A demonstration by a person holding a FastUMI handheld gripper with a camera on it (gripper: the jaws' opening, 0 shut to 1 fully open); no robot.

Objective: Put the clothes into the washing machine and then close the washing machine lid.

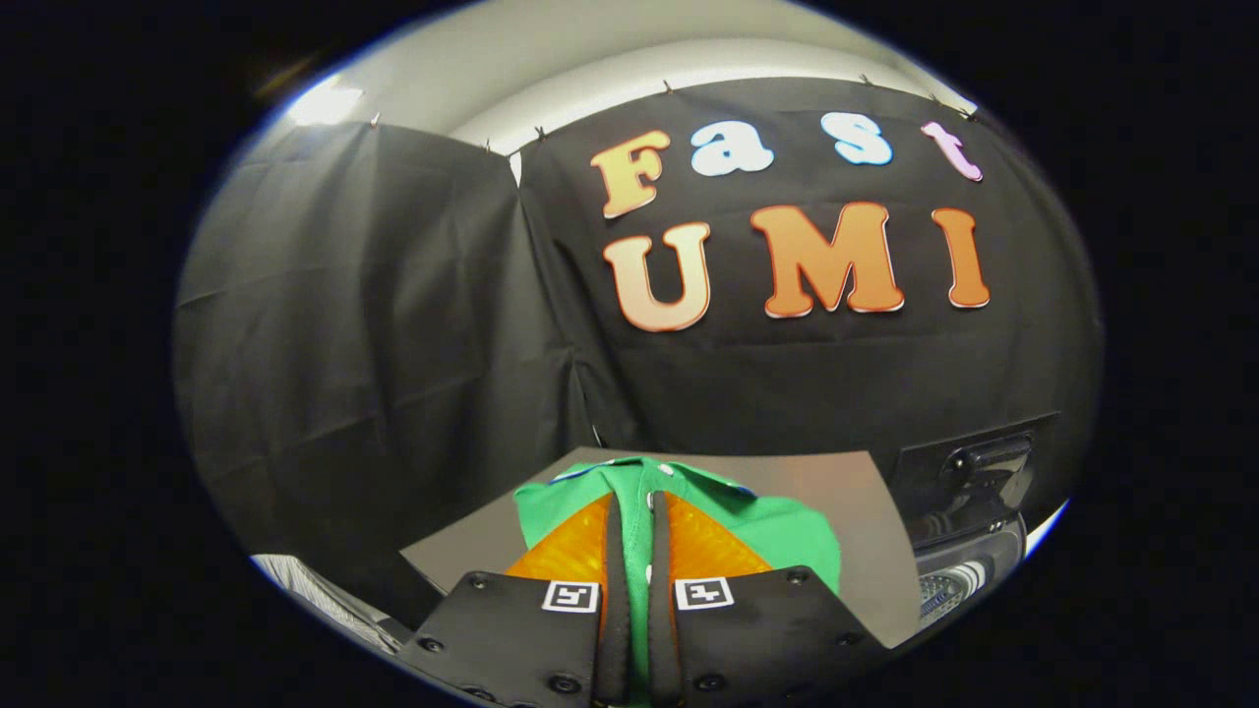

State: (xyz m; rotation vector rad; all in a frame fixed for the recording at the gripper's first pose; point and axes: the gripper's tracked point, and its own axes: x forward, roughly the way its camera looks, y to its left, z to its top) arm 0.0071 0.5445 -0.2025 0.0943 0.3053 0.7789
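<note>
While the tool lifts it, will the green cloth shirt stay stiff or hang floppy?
Probably floppy: the green cloth shirt is soft fabric bunched between the tool fingers, which are closed on it. It looks light, so the loose parts should droop and swing. The thin fold could slip out if jerked.

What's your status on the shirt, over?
Gripper shut on green shirt, fabric pinched between both fingers. Shirt above grey board. Washing machine off to the side, lid up. Nothing blocking.
</note>
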